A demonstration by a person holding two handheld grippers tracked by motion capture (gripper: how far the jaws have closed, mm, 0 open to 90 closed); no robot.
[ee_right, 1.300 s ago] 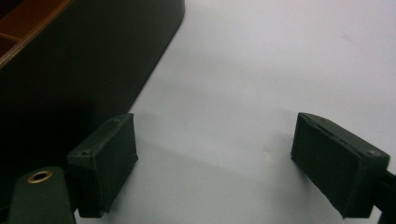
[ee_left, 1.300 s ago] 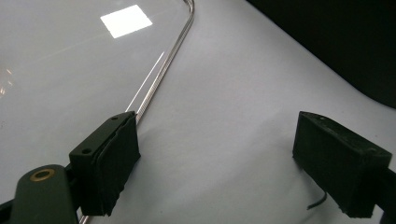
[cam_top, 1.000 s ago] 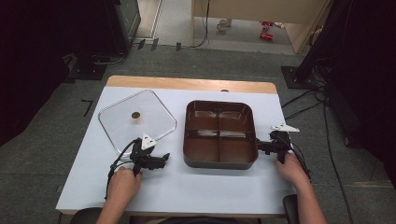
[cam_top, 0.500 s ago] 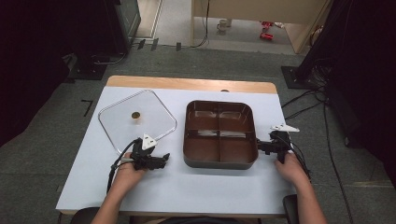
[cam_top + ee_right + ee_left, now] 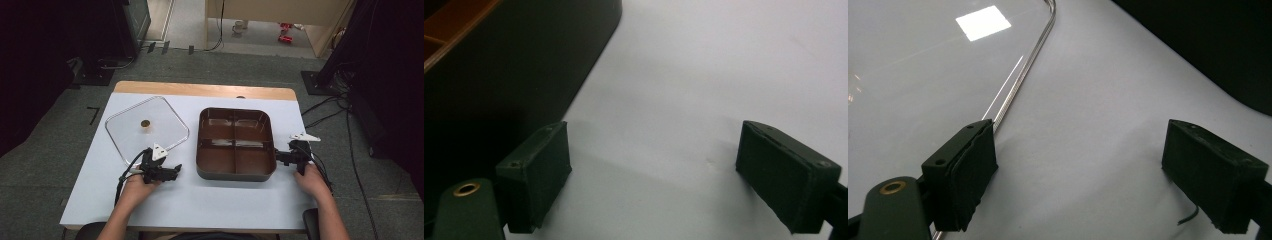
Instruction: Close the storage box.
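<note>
Two tongs spread wide

I see my left tongs [image 5: 175, 171] gaping beside the glass lid [image 5: 147, 126], and my right tongs [image 5: 278, 156] gaping at the brown divided tray [image 5: 236, 172], mid-surface [image 5: 210, 200].

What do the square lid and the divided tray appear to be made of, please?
Square lid: apparently clear glass, since the table shows through it, with a shiny metal rim and a small brown knob. Divided tray: glossy dark brown, possibly plastic or coated metal.
</note>
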